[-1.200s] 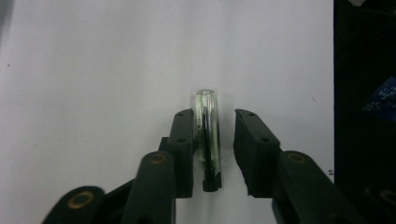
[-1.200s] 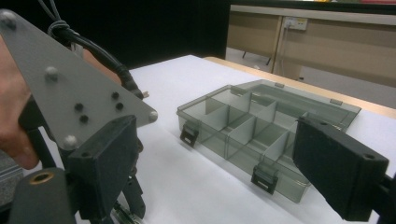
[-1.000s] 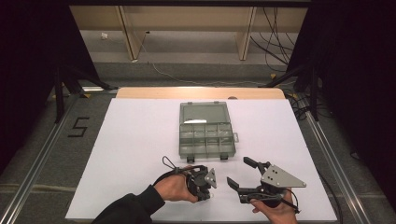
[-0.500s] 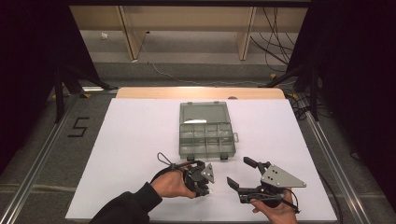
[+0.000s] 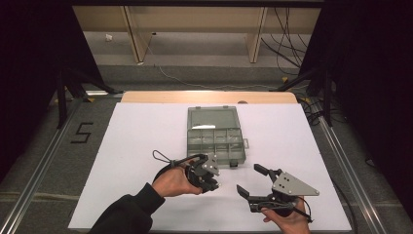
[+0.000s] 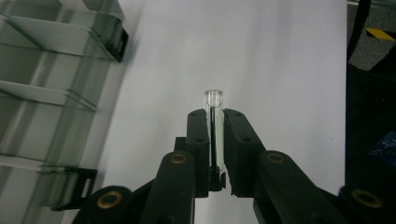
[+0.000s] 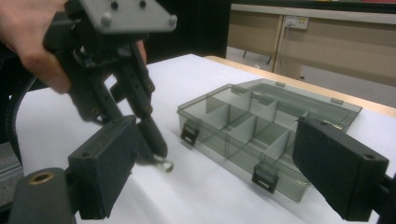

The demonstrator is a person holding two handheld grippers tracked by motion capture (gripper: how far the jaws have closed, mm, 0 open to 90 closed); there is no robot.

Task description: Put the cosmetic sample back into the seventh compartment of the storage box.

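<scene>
While the left gripper (image 5: 210, 176) hangs just above the white table (image 5: 146, 136) near the middle of its front edge, its fingers (image 6: 198, 135) are clamped on a small clear tube (image 6: 213, 100), whose open rim pokes out just past the tips. In the right gripper view the same tube (image 7: 162, 164) points down at the white surface, close to the front corner of the box; that tilt looks chosen so the tube can go mouth-first into a compartment, though this is only my reading. Behind the left gripper, toward the middle of the table, lies the smoky plastic box (image 5: 214, 141), its lid folded flat toward the far edge so that all the divided compartments are open from above. As far as the pictures show, they are empty. Its black latches face the front edge. Farther right, near the front right corner, the right gripper (image 5: 253, 179) rests low with its fingers (image 7: 105, 172) spread wide and holding nothing, aimed toward the box as if waiting to steady it. Off the table's left edge, a "5" (image 5: 83, 132) is marked in dark tape on the grey floor; I can read no other writing or brand.
</scene>
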